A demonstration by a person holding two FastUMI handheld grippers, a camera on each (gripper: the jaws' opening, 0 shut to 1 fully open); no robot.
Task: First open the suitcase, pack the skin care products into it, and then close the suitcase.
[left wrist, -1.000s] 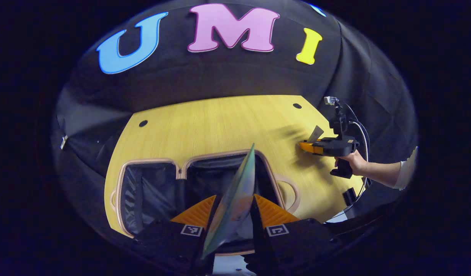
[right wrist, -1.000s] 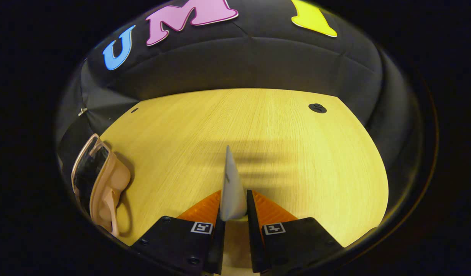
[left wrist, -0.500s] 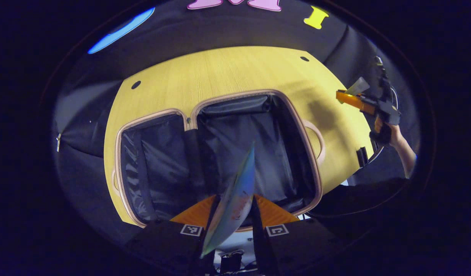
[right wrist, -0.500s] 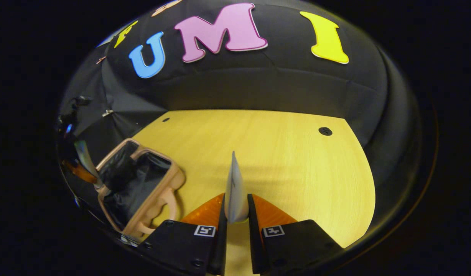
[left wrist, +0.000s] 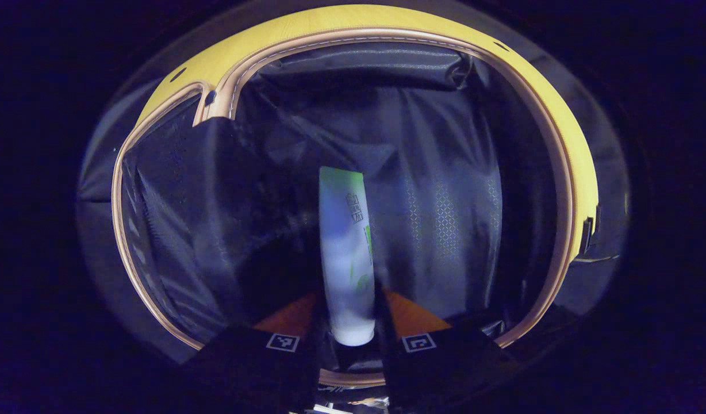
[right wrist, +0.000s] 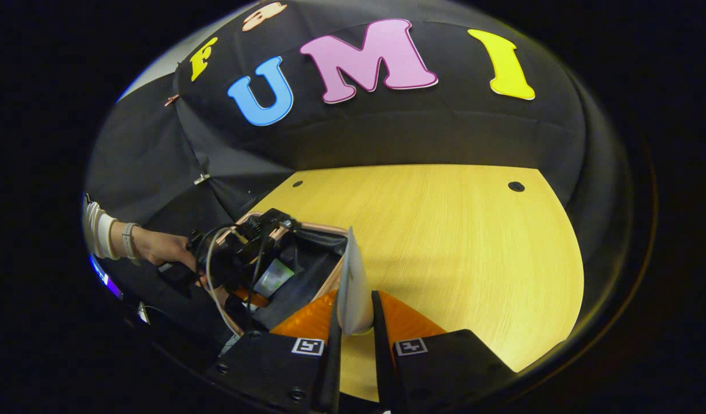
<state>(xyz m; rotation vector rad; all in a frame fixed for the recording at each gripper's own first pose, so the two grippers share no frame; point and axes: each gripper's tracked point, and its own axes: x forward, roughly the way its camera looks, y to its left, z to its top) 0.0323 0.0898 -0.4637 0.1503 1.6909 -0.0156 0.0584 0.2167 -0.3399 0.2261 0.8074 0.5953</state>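
Black lining of the open suitcase [left wrist: 445, 190] lies just beyond the left gripper [left wrist: 348, 322], its jaws clamped on a tube [left wrist: 344, 247] pointing lengthwise into it. Beside the case, over the table [right wrist: 445, 230], the right gripper [right wrist: 356, 325] pinches a sachet [right wrist: 353, 287] seen edge-on; its face is hidden.

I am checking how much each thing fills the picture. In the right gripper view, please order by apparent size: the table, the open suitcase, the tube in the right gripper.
1. Table, clearly largest.
2. Open suitcase, partly hidden by the left gripper.
3. Tube, in the right gripper; it looks smallest, though it is nearest the camera.
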